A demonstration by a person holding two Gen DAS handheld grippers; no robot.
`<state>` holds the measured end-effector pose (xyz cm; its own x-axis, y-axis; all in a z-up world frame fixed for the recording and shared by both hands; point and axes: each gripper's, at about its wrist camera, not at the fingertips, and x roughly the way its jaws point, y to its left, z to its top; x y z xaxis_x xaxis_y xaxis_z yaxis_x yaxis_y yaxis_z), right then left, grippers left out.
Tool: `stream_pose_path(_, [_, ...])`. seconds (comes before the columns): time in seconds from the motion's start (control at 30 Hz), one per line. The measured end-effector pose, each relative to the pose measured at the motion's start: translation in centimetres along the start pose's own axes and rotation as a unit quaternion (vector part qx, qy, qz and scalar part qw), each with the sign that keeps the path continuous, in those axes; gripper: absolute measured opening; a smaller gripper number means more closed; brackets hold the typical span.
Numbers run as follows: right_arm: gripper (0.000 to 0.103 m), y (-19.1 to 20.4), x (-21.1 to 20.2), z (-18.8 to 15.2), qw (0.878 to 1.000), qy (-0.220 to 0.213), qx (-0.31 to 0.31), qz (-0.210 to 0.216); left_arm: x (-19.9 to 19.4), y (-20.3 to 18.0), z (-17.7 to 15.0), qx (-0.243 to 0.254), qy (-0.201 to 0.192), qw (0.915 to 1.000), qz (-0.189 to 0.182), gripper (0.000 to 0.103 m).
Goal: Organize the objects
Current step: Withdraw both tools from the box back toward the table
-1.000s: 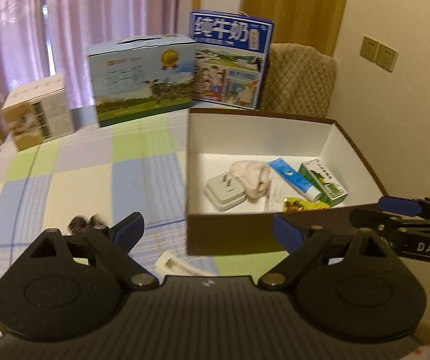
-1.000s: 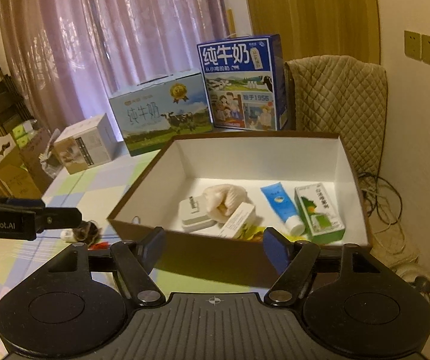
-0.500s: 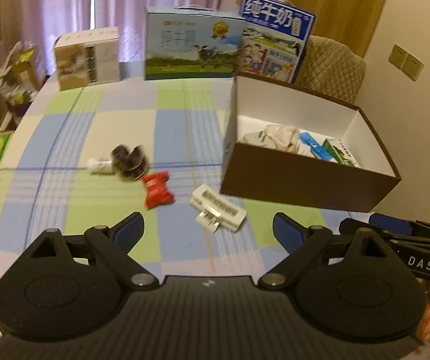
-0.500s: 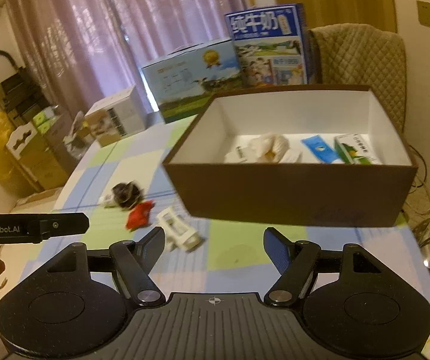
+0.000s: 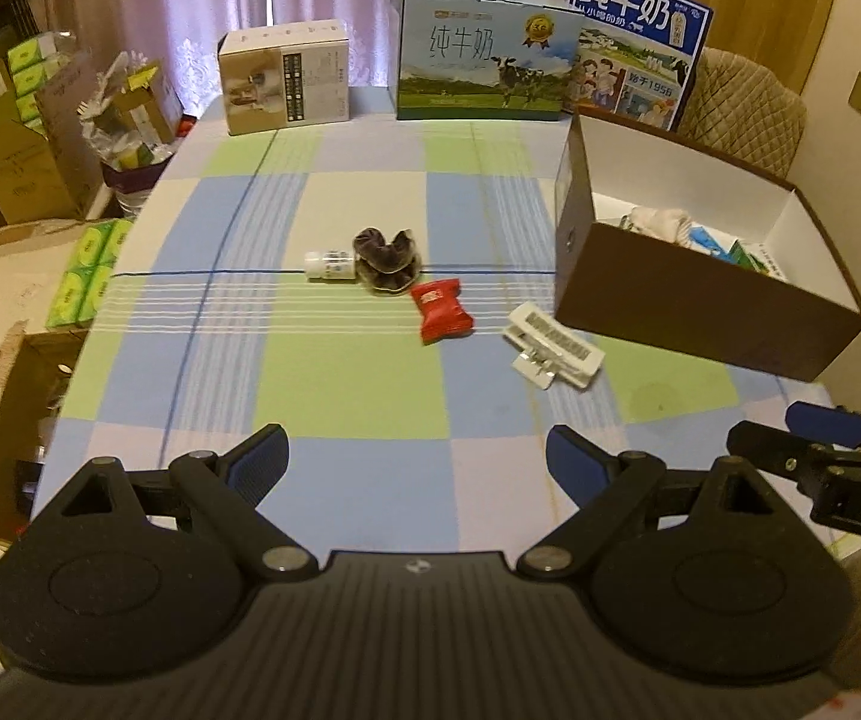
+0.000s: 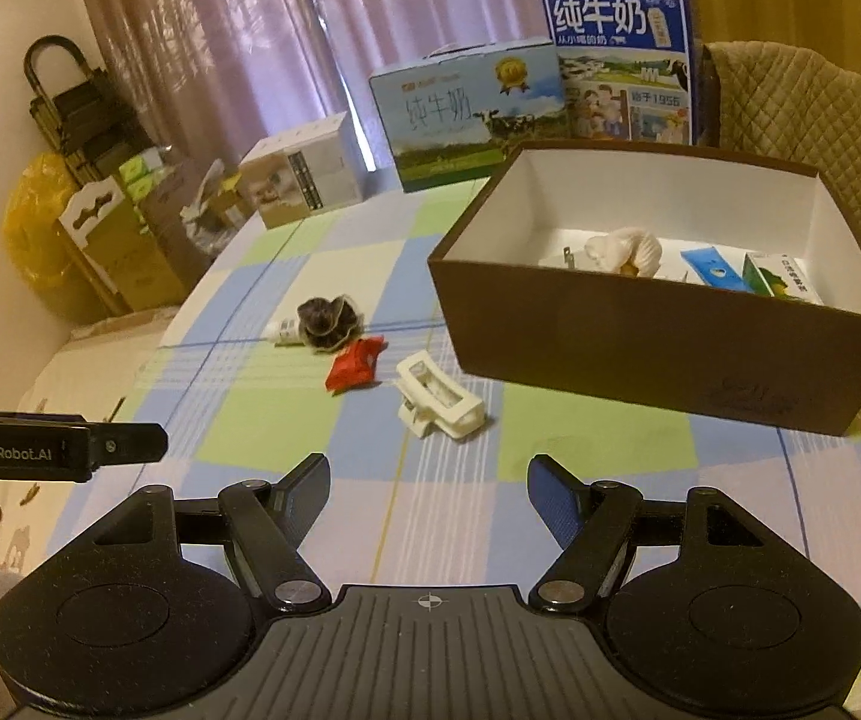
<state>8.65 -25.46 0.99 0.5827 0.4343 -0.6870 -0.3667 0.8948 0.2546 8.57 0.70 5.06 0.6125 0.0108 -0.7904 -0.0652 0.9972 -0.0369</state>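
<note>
On the checked tablecloth (image 5: 334, 360), four loose things lie in a short row just left of the brown box (image 6: 640, 348): a white clip (image 6: 439, 405) nearest the box, a red packet (image 5: 441, 317) beside it, a dark scrunchie (image 5: 387, 261) touching a small white bottle (image 5: 328, 264) on its side. The box already holds a pale bundle, a blue tube and a green-and-white carton, so the sorting looks partly done. Both tools hang above the near edge of the table, well short of the loose things: the left gripper (image 5: 418, 463) has its blue pads spread wide and nothing between them, and the right gripper (image 6: 429, 495) is likewise agape and empty. The clip is probably stiff, light plastic, best pinched across its long body, not its springy jaws; the packet looks like crinkly film that may slip, so a bite on its puffed middle should serve. The scrunchie is soft and will squash, so any hold will do; the bottle is likely hard, smooth and apt to roll, so closing across its barrel seems wise. Readable writing: "GenRobot.AI" on the left tool, "DAS" on the right, "纯牛奶" on both milk cartons (image 5: 484, 69) at the back, and "1956" on the taller blue one
</note>
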Motion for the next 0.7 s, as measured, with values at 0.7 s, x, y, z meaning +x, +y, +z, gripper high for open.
stream_pose_path(0.7, [0.07,0.6,4.4,0.5,0.999,0.037,-0.038,0.013,3.3,-0.2,0.3,0.007,0.034,0.9994,0.006,0.091])
